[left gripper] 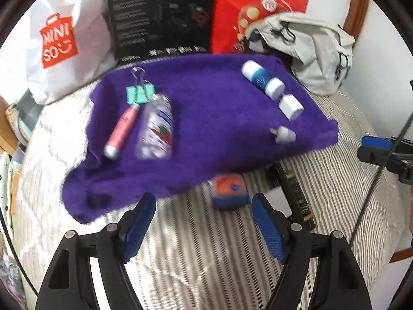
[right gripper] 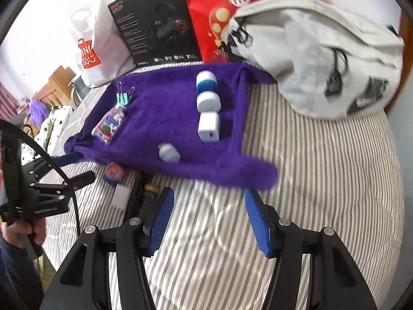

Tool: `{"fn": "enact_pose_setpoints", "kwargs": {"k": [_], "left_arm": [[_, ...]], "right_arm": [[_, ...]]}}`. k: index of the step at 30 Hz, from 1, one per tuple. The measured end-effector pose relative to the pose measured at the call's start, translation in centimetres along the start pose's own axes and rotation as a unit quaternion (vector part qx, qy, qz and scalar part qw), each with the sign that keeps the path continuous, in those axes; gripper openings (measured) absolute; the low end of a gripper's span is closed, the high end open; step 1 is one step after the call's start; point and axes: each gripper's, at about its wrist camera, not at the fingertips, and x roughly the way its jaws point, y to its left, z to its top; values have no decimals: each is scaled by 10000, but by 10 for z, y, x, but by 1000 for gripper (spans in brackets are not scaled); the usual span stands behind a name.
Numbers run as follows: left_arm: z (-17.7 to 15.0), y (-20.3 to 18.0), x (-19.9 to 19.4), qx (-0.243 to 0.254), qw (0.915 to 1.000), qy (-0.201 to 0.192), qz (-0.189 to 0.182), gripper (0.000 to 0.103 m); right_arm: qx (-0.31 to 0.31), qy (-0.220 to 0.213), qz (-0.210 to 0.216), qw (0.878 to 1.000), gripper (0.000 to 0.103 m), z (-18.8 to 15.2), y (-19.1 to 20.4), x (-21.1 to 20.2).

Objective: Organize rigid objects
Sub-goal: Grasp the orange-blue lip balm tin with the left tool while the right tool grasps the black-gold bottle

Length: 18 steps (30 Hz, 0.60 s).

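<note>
Towel items: binder clip (left gripper: 140, 93), pink tube (left gripper: 120, 131), clear bottle (left gripper: 156, 126) lie along the purple towel's (left gripper: 211, 118) left edge.
My left tool (left gripper: 204, 228): jaws apart, empty.
My right tool (right gripper: 207, 223): jaws apart, empty.

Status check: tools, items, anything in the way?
Left tool open, right tool open, both empty. Orange box off towel. Nothing blocking.
</note>
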Motion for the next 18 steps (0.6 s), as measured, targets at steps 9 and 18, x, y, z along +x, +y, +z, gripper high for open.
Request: {"fn": "enact_pose_setpoints", "kwargs": {"k": [9, 18], "left_arm": [[-4, -17, 23, 80, 9996, 69, 247, 74], [-2, -21, 39, -16, 9994, 15, 333, 59]], "right_arm": [[245, 180, -63, 9995, 57, -39, -14, -10], [199, 327, 13, 9993, 57, -46, -8, 0]]}}
